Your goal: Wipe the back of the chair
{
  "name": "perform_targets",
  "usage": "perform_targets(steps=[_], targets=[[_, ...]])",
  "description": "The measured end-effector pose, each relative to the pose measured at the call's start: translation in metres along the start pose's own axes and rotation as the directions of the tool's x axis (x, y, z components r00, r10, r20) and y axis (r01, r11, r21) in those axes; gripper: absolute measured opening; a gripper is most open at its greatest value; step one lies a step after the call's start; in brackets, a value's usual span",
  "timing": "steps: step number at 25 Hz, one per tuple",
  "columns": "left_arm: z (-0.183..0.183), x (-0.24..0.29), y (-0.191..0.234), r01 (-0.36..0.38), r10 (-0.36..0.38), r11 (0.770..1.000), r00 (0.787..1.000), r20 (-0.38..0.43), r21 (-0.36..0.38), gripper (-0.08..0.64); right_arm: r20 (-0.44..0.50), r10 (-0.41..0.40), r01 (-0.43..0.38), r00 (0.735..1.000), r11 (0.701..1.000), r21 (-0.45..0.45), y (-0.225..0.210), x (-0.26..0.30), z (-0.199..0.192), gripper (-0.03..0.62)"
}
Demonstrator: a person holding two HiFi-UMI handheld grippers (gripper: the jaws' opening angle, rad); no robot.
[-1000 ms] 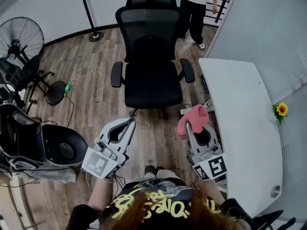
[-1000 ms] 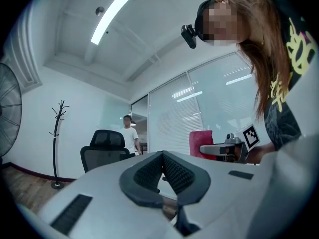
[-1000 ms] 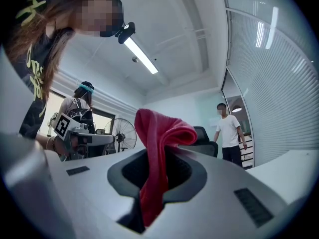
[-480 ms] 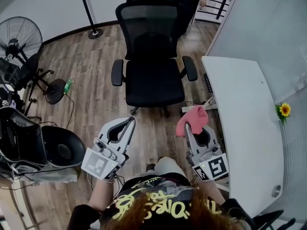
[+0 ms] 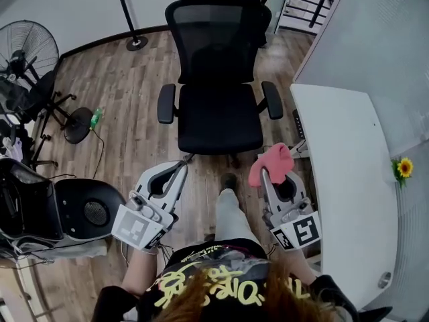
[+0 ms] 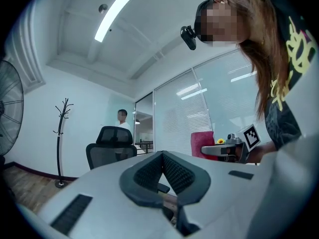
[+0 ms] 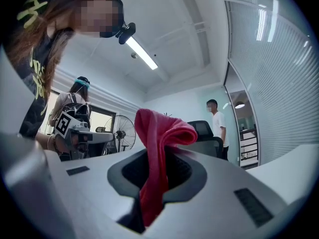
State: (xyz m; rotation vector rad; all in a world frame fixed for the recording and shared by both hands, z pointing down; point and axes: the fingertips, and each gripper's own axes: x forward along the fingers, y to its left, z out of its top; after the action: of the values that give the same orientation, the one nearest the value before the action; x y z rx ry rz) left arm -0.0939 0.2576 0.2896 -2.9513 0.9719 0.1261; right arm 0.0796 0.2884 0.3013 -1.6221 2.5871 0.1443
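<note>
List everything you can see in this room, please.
Office chair: one, black, centre, ahead of the person.
Desk: one, white, right side.
Sunflower: one, yellow, by the desk's far right edge.
Fan: one, black, far left.
Coat stand: one, black, behind the chair to its left.
Bottle: one, green, lying left of the chair.
Bystander: one, white shirt, beyond the chair.
Cloth: one, pink, clamped in the right claw.
Left claw: one, grey, shut, empty.
Right claw: one, grey, shut on the cloth.
</note>
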Motion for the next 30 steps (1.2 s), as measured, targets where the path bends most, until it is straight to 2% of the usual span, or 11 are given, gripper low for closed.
perform_targets(steps=[8, 14, 23, 30], targets=[[-0.015, 0.059, 0.054, -0.027, 0.027, 1.0, 1.0, 0.006, 0.01, -0.006, 0.007, 0.025, -0.025, 1.0, 1.0, -0.014, -0.053, 0.065, -0.019, 0.061], [0.013, 0.121, 0.103, -0.039, 0.038, 0.999, 0.999, 0.031, 0.019, -0.008, 0.015, 0.04, -0.04, 0.999, 0.999, -0.037, -0.105, 0.129, 0.006, 0.06], [0.016, 0.227, 0.176, -0.043, 0.043, 0.999, 0.999, 0.025, 0.024, -0.006, 0.017, 0.051, -0.05, 0.999, 0.998, -0.033, -0.193, 0.227, -0.002, 0.061], [0.0, 0.286, 0.212, -0.065, 0.064, 0.998, 0.998, 0.021, 0.018, -0.006, 0.017, 0.06, -0.06, 0.998, 0.998, -0.018, -0.247, 0.27, -0.02, 0.06]])
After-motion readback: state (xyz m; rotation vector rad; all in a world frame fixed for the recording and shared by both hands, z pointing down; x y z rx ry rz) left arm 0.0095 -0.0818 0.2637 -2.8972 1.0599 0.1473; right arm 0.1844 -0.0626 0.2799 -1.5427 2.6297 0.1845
